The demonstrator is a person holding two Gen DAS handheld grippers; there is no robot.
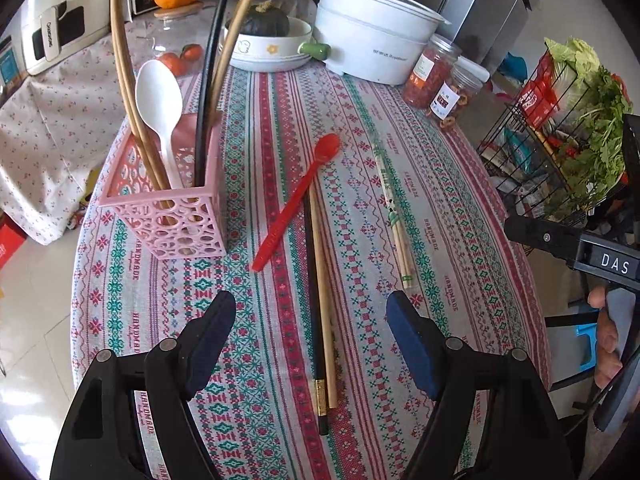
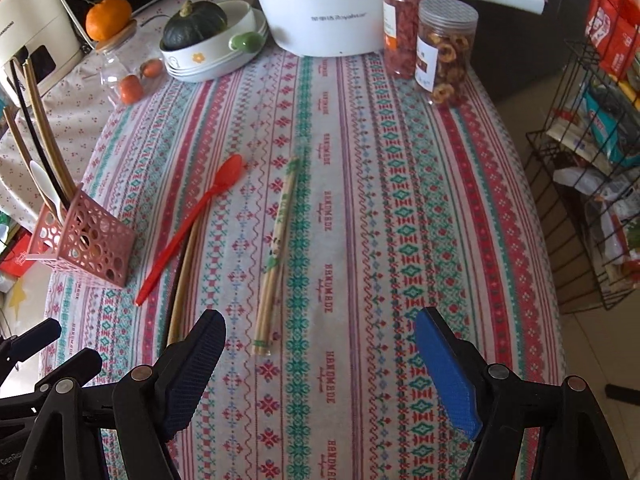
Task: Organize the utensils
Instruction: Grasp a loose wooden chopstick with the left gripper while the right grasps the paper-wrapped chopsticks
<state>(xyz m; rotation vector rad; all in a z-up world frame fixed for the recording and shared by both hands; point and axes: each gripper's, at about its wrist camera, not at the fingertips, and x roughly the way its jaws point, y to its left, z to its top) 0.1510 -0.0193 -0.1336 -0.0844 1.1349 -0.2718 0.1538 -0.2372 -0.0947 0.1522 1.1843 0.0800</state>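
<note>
A pink perforated holder (image 1: 172, 216) (image 2: 86, 242) stands at the table's left edge with a white spoon (image 1: 158, 100), wooden chopsticks and a black chopstick in it. A red spoon (image 1: 298, 200) (image 2: 192, 226) lies on the cloth beside it. A black chopstick (image 1: 314, 320) and a wooden chopstick (image 1: 325, 320) (image 2: 184, 280) lie side by side. A wrapped pair of bamboo chopsticks (image 1: 394, 212) (image 2: 276, 256) lies further right. My left gripper (image 1: 310, 312) is open and empty, straddling the black and wooden chopsticks from above. My right gripper (image 2: 320, 324) is open and empty, just right of the wrapped pair.
At the back stand a white pot (image 2: 316, 4), a bowl with a dark squash (image 2: 200, 28), two snack jars (image 2: 444, 48), a glass jar (image 2: 128, 68) and an orange (image 2: 108, 18). A wire rack (image 2: 592, 160) of groceries stands right of the table.
</note>
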